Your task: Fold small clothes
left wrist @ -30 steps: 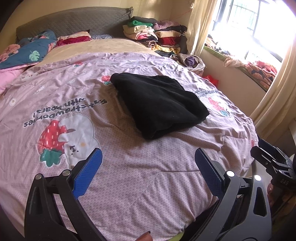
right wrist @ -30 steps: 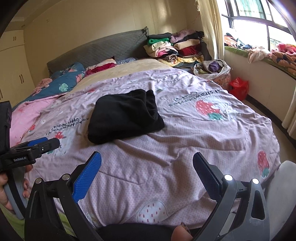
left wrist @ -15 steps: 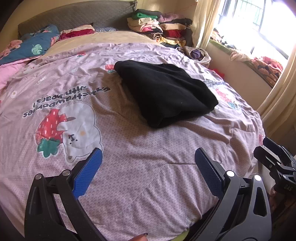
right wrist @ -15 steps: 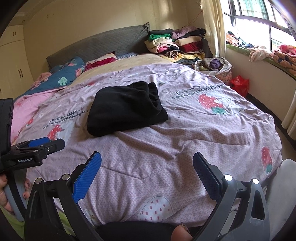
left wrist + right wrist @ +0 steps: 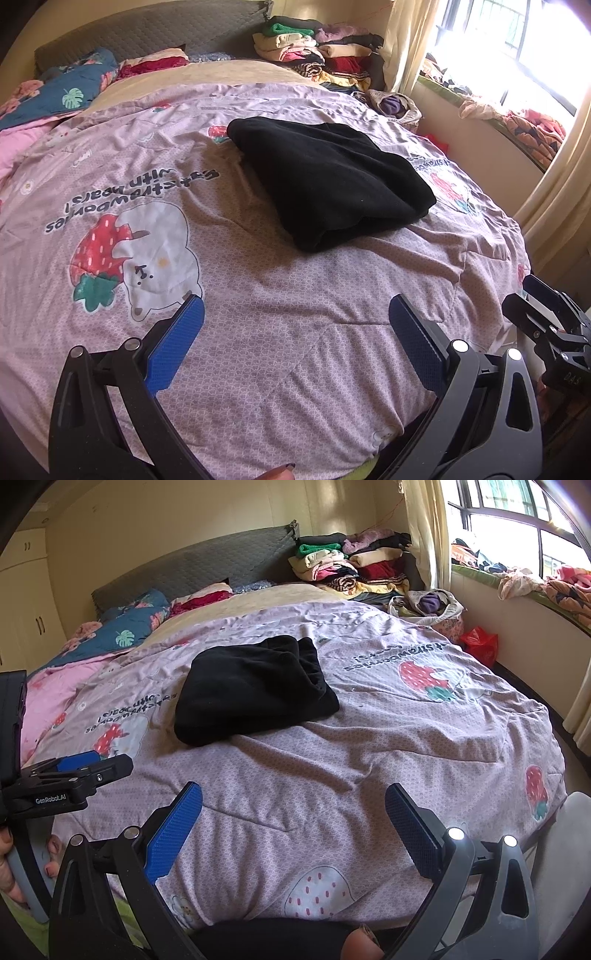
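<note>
Claws both hover low over the near edge of the bed, apart from each other: the left claw (image 5: 295,332) and the right claw (image 5: 293,812) each have their blue pads spread wide with nothing between them. A hand (image 5: 7,860) grips the left tool's handle. Compared with a second ago, both views have crept forward, so the black garment (image 5: 328,184) sits closer and larger. It lies folded into a thick, roughly rectangular bundle in the middle of the lilac strawberry-print quilt (image 5: 258,295), well ahead of both claws, its rounded folded edge facing them
</note>
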A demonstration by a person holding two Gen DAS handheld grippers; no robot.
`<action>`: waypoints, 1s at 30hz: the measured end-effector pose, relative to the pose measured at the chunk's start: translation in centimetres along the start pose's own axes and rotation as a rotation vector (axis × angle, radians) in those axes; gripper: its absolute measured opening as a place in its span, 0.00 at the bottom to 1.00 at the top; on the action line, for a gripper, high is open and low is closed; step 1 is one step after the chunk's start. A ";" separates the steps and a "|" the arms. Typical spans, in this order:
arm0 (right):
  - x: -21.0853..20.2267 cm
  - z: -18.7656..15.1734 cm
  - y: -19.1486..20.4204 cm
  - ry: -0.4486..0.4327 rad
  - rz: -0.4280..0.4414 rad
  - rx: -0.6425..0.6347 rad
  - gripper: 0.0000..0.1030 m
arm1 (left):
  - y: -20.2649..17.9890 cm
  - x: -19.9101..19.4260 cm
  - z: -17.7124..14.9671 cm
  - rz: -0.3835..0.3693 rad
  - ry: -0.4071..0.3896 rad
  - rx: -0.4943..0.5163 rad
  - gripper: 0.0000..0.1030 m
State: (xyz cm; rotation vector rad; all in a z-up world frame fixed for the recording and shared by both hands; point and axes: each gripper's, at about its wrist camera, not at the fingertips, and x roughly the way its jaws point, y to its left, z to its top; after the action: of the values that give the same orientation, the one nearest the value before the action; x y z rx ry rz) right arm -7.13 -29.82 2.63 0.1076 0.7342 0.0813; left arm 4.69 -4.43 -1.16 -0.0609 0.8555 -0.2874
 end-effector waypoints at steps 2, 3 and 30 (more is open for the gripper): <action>0.0 0.0 -0.2 0.000 0.000 0.003 0.96 | 0.0 0.0 0.0 -0.001 0.000 -0.001 0.91; 0.0 0.0 -0.2 0.000 0.000 0.004 0.96 | 0.0 0.0 0.0 -0.001 -0.001 -0.001 0.91; -0.1 0.1 -0.5 -0.002 -0.001 0.008 0.96 | 0.0 -0.3 0.0 0.006 -0.001 0.001 0.91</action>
State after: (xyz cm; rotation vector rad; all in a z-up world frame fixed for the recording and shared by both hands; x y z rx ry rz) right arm -7.15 -30.36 2.68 0.1149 0.7324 0.0768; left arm 4.49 -4.37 -0.98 -0.0581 0.8549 -0.2823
